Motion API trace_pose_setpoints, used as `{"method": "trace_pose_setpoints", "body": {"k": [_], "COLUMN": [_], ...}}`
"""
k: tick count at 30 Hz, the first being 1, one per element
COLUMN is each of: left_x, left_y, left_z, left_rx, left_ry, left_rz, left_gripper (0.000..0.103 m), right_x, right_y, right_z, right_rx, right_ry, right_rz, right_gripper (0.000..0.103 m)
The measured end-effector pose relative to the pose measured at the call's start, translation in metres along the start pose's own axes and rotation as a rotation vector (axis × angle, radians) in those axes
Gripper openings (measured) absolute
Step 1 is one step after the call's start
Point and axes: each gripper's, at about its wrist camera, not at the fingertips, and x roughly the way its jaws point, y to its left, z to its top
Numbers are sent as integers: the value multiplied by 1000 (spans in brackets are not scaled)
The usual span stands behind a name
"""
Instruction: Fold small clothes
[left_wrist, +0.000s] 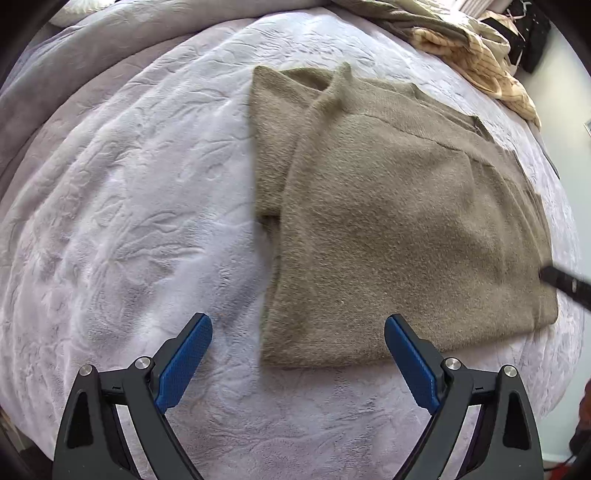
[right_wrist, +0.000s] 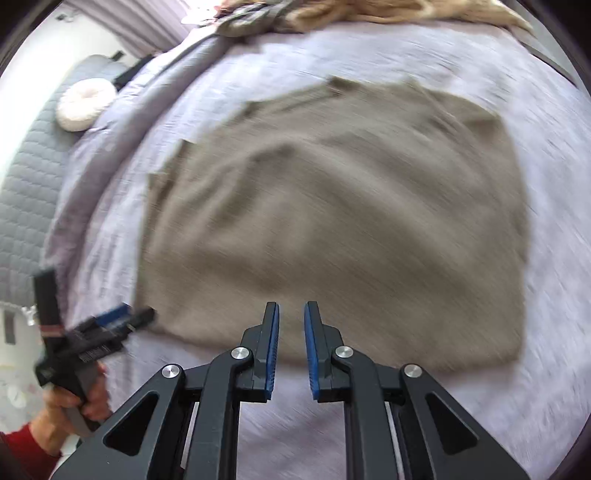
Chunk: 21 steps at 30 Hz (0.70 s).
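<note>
Your left gripper hangs with its jaws spread wide and nothing between them. The blue pads sit well apart, one over the bare lilac blanket, the other just off the near edge of the olive sweater. The sweater lies flat on the blanket, ahead of those jaws and to their right, with its near left corner falling between the two fingers. One side is folded in over the body, leaving a long diagonal edge that runs away from the jaws toward the far collar.

Your right gripper has its jaws drawn close, with a narrow gap left between the pads and no cloth in it. This view is smeared by motion blur. The sweater spreads out directly ahead of the right jaws, its near hem under the fingertips; you cannot tell whether they touch it. To the left of those jaws, your left hand grips the handle of the other gripper. Beyond the sweater, at the far edge of the blanket, lies a heap of beige clothes.
</note>
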Motion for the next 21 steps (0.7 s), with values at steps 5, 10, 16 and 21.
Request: {"method": "trace_pose_setpoints", "body": {"k": [5,10,16,21], "left_x": [-4,-8,-20,-22], "left_y": [17,43,74,94], "left_z": [-7,-18,-28,-31], "left_rx": [-31,-99,-157,-206], "left_ry": [1,14,-6,2], "left_rz": [6,-22,-34,-36], "left_gripper": [95,95,95,95], "right_x": [49,111,173,173], "right_y": [59,110,146,174], "right_z": [68,116,134,134], "right_rx": [-103,-164,-211,-329], "right_ry": [-12,18,74,71], "right_rz": [124,156,99,66], "right_gripper": [14,14,14,14]}}
